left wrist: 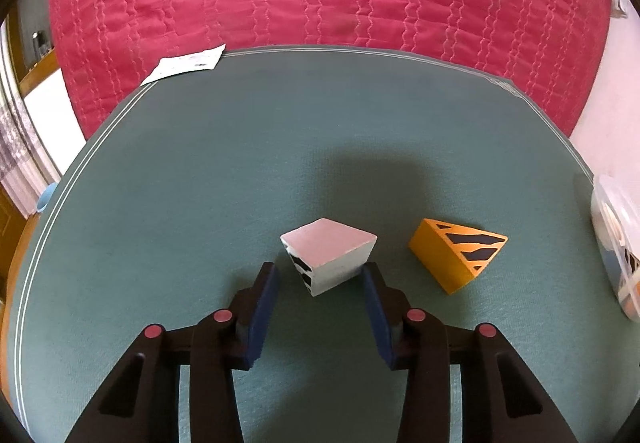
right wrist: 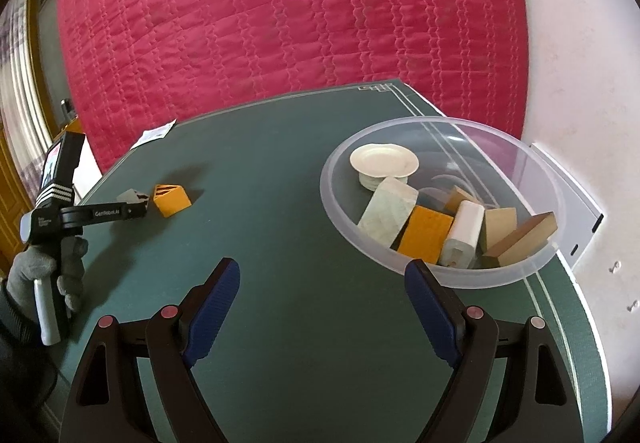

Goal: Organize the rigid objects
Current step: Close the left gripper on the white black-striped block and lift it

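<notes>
The white block (left wrist: 328,259) sits on the green mat (left wrist: 200,203) just ahead of the left gripper (left wrist: 321,275), whose narrowed jaws flank without pressing it, so advance squarely before clamping.

My two views are bright and mostly sharp. Daylight glares white at the left edge, and my left gripper (left wrist: 320,271) throws a soft shadow far across the green mat (left wrist: 200,183). Fisheye bending curves the borders, with dark corners.
</notes>
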The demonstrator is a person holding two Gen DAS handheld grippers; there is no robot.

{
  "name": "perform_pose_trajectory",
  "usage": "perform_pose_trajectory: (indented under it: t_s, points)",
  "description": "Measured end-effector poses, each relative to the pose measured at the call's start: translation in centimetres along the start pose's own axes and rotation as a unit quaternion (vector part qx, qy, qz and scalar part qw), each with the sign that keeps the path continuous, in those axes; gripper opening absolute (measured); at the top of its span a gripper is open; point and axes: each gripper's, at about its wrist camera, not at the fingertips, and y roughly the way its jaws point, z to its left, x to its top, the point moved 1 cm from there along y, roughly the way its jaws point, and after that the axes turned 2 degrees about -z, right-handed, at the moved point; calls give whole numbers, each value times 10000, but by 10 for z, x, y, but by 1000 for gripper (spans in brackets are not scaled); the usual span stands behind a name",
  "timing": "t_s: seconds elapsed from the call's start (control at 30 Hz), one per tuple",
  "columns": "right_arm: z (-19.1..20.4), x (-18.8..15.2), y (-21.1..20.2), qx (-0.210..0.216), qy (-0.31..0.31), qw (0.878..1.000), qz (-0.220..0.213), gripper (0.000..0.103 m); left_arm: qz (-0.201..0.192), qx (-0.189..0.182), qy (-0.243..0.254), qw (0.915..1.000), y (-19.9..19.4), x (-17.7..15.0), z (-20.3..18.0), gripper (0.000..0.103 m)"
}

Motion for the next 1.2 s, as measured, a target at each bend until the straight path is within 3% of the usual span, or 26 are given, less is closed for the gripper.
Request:
perform_pose_trajectory:
  t_s: [0.13, 0.27, 0.47, 0.53, 0.57, 0.6, 0.77, 1.0, 1.2]
  points:
    - [-1, 0, 1, 28, 35, 10000, 33, 85, -32, 35, -48, 10000, -3, -3, 2, 49]
    - [-1, 0, 1, 54, 40, 10000, 38, 85, -100, 6, 15, 9999, -6, -2, -4, 62]
    - [0, -1, 2, 83, 35, 9999, 54, 85, -103, 49, -6, 9999, 0, 6, -7, 62]
    - [0, -1, 2, 84, 30, 9999, 62, 85, -84, 40, -24, 10000, 4, 7, -5, 51]
    - [0, -2, 2, 91, 27, 9999, 69, 85, -20, 29, -49, 10000, 8, 6, -2, 40]
    - [0, -2, 2, 101, 27, 9999, 74, 85, 1, 23, -81, 10000, 9, 6, 0, 38]
    - [11, -4, 7, 324, 4, 9992, 229, 85, -111, -120, -112, 9998, -1, 3, 3, 37]
    - [40, 5, 29, 1050, -4, 9915, 766, 85, -396, -161, -42, 9991, -24, 0, 0, 37]
    - [88, 29, 55, 1295, -511, 9871, 797, 85, -528, -269, -103, 9982, -36, 0, 7, 37]
